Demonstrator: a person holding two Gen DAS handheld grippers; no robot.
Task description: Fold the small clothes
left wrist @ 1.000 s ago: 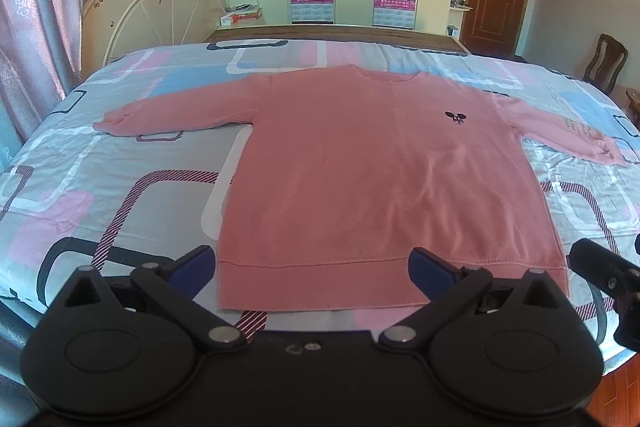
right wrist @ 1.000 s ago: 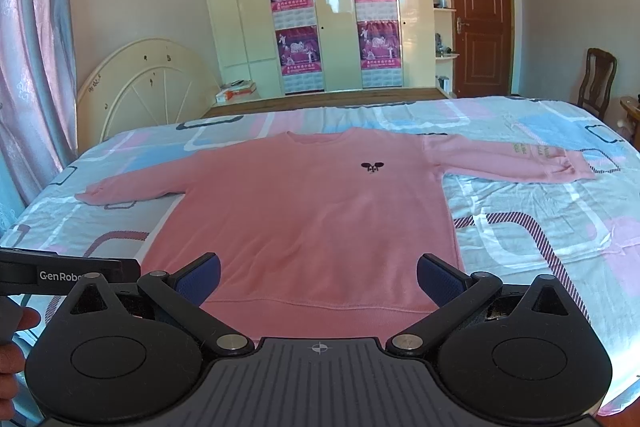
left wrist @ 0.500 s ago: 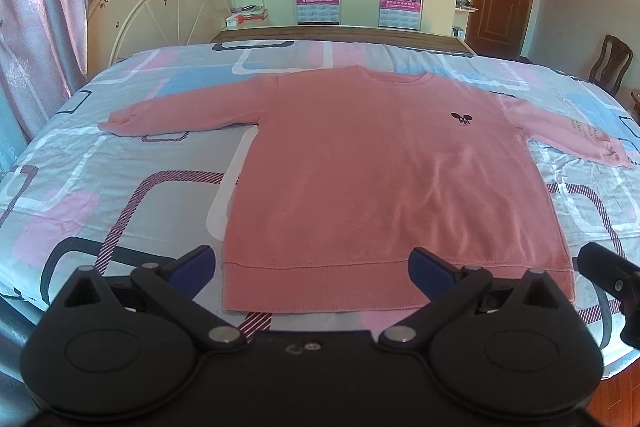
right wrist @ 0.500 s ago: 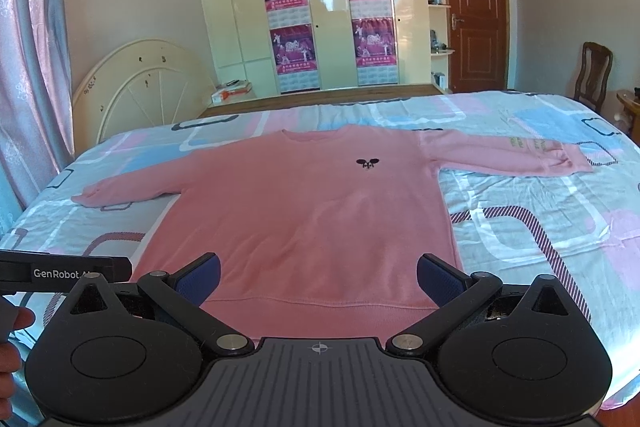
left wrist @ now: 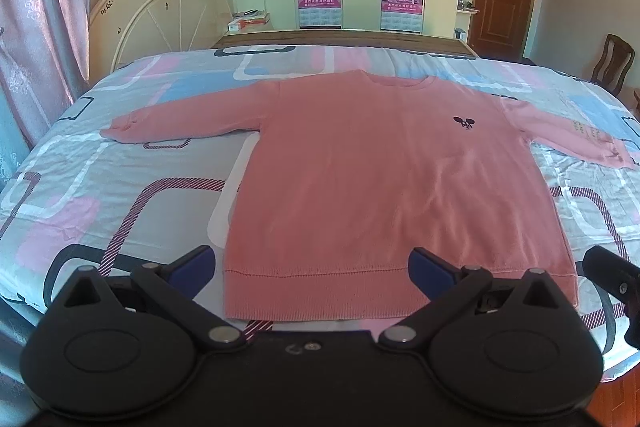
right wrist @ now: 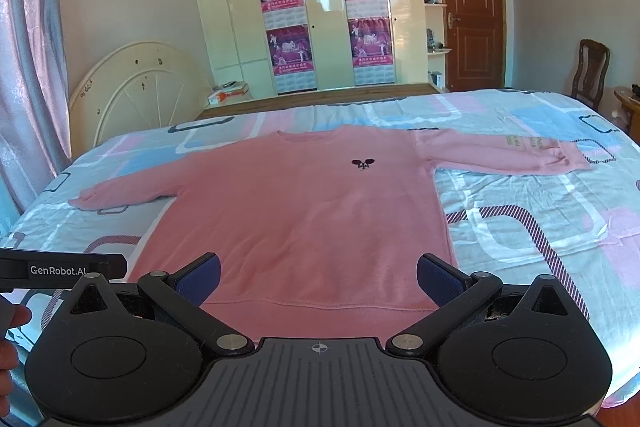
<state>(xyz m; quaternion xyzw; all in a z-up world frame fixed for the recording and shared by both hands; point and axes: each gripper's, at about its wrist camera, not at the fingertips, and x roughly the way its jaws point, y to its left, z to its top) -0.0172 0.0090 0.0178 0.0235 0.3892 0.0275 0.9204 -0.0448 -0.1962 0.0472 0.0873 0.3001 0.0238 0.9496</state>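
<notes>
A pink long-sleeved sweatshirt [left wrist: 380,179] lies flat and face up on the bed, sleeves spread to both sides, a small dark logo on the chest. It also shows in the right wrist view [right wrist: 308,219]. My left gripper [left wrist: 312,261] is open and empty, held above the near hem. My right gripper [right wrist: 318,273] is open and empty, also above the near hem. The right gripper's edge shows at the far right of the left wrist view [left wrist: 616,275]; the left gripper's body shows at the left of the right wrist view [right wrist: 60,269].
The bed has a patterned sheet [left wrist: 120,187] in pink, blue and grey. A cream round headboard [right wrist: 136,87] leans on the left wall. Wardrobes with posters [right wrist: 328,27], a brown door [right wrist: 468,15] and a wooden chair [right wrist: 592,71] stand beyond the bed.
Both grippers have shifted slightly left and tilted a little upward, so the sweatshirt sits a bit further right in both views. Both stay open.
</notes>
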